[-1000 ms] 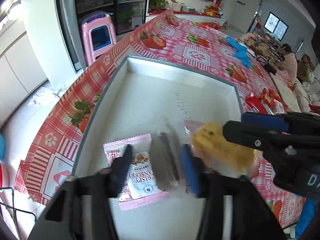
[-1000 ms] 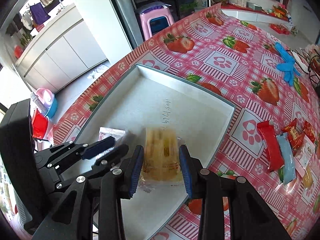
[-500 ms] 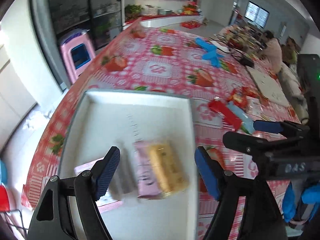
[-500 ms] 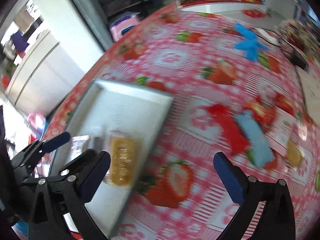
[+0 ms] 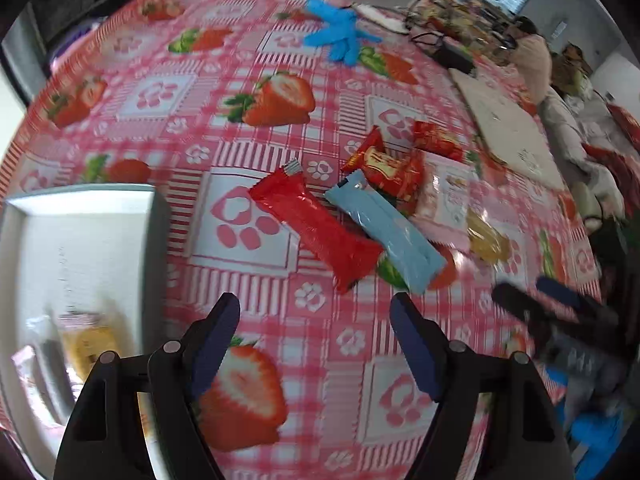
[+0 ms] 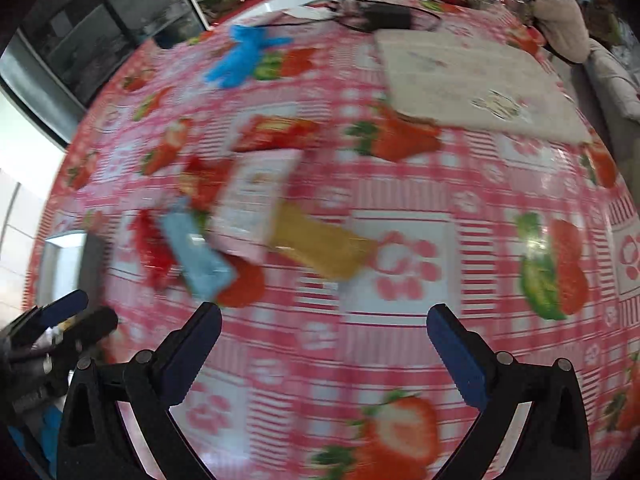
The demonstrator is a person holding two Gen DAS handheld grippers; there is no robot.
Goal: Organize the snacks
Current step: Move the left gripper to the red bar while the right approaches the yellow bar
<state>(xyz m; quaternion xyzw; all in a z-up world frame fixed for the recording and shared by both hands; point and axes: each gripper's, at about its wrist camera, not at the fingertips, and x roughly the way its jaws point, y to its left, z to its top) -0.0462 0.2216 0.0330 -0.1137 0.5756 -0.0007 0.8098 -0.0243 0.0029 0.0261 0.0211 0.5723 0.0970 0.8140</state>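
Observation:
My left gripper (image 5: 314,320) is open and holds nothing, hovering over the strawberry tablecloth just right of the white tray (image 5: 80,196). A yellow snack (image 5: 90,346) and other packets lie blurred in the tray. Ahead of it lie a long red packet (image 5: 316,228), a light blue packet (image 5: 384,228), small red packets (image 5: 392,164), a pink-white packet (image 5: 448,196) and a yellow snack (image 5: 486,240). My right gripper (image 6: 324,324) is wide open and holds nothing, just short of the yellow snack (image 6: 320,240) and the pink-white packet (image 6: 256,200).
Blue gloves (image 5: 336,36) lie at the table's far side. A white board (image 6: 472,80) and a black box with cables (image 6: 388,16) lie at the back right. A person (image 6: 560,20) sits beyond the table. The tray's corner (image 6: 60,256) shows at the left edge.
Both grippers let go of their snacks in the tray and opened. They then swung right, away from the tray and over to the pile of loose packets.

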